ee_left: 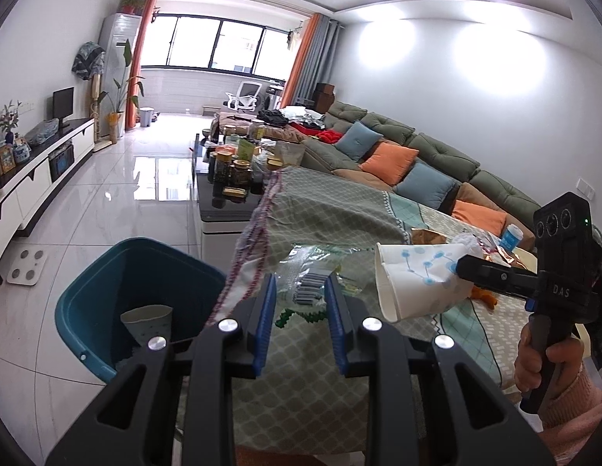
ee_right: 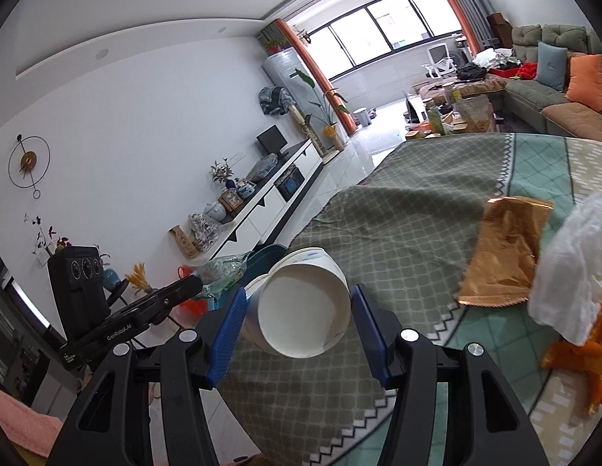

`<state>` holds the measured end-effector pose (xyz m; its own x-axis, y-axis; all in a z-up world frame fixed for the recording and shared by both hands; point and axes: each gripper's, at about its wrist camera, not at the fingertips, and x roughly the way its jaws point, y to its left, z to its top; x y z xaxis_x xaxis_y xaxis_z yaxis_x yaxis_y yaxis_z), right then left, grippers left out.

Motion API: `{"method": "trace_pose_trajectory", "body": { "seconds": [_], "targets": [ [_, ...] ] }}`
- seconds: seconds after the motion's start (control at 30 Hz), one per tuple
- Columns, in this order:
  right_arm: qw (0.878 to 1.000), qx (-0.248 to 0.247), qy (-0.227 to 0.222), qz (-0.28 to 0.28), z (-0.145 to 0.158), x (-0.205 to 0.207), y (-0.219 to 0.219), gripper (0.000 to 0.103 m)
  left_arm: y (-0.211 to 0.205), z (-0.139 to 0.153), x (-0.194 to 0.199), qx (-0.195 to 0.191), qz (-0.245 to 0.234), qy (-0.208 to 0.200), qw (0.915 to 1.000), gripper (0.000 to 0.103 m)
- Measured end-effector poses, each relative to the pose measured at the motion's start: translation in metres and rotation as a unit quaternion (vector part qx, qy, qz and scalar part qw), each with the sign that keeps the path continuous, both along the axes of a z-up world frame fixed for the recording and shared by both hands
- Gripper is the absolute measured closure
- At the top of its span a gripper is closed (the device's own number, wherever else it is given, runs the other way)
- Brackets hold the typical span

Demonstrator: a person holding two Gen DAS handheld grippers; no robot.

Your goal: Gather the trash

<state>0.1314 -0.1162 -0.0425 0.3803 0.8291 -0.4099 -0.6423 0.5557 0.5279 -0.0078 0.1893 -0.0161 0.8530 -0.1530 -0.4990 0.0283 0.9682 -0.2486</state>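
My left gripper [ee_left: 300,283] is shut on a crumpled clear plastic wrapper [ee_left: 312,283] with barcode print, held over the edge of the cloth-covered table [ee_left: 320,369]. Below and to its left stands a teal bin [ee_left: 87,322] with a paper cup [ee_left: 147,318] inside. My right gripper [ee_right: 297,295] is shut on a white paper cup [ee_right: 304,310] with a blue pattern, lying on its side with the mouth toward the camera. In the left wrist view that cup [ee_left: 413,283] hangs above the table at the right. The left gripper [ee_right: 192,283] and its wrapper [ee_right: 223,270] show in the right wrist view.
On the tablecloth lie a copper foil bag [ee_right: 503,256], a white crumpled tissue or bag [ee_right: 569,272] and orange peel [ee_right: 580,357]. A dark coffee table [ee_left: 223,209] crowded with jars stands beyond. A sofa [ee_left: 437,147] runs along the right, and a floor scale [ee_left: 27,268] lies left.
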Motion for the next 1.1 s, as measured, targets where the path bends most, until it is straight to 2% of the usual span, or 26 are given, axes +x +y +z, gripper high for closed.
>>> {"method": "trace_pose_trajectory", "body": {
  "seconds": [0.63, 1.1],
  "targets": [
    [0.997, -0.015, -0.003, 0.077, 0.005, 0.017, 0.091, 0.047, 0.066, -0.005, -0.012, -0.004, 0.094, 0.011, 0.9955, 0.076],
    [0.993, -0.046, 0.005, 0.106, -0.004, 0.029, 0.146, 0.047, 0.096, -0.027, -0.004, -0.015, 0.137, 0.044, 0.9894, 0.076]
  ]
}}
